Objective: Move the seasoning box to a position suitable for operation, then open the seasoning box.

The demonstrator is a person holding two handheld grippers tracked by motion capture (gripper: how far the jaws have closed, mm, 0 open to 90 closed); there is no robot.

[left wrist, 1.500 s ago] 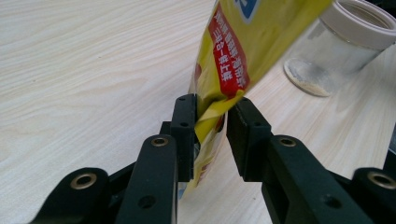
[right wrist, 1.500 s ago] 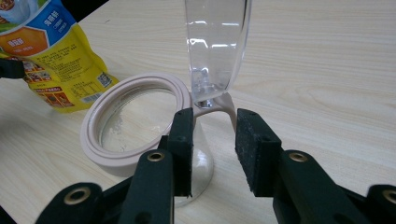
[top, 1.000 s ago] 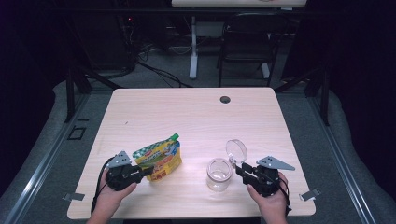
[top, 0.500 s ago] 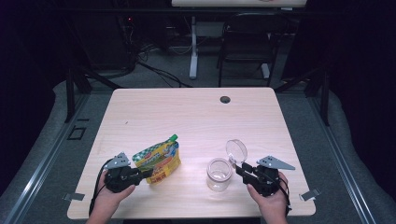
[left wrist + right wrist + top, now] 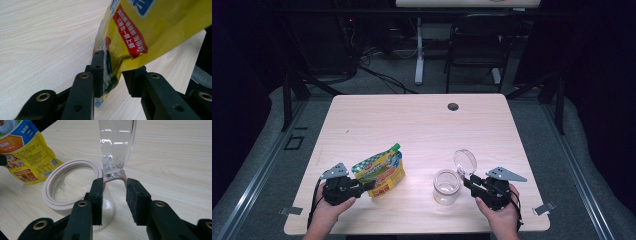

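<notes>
- Straddling the pouch's [image 5: 140, 32] bottom corner, left fingers [image 5: 98, 72] have just been opening; one still touches it.
- Right fingers [image 5: 97, 200] part-open around jar's [image 5: 72, 187] lid hinge.
- Pouch text: Chinese, unread.

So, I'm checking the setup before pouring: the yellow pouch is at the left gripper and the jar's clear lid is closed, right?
Not quite. The jar has its clear lid flipped open and upright, as the right gripper view shows. The yellow pouch is indeed at the left gripper.

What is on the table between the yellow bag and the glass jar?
Nothing. In the high view, only bare wooden table lies between the yellow bag and the glass jar.
</notes>
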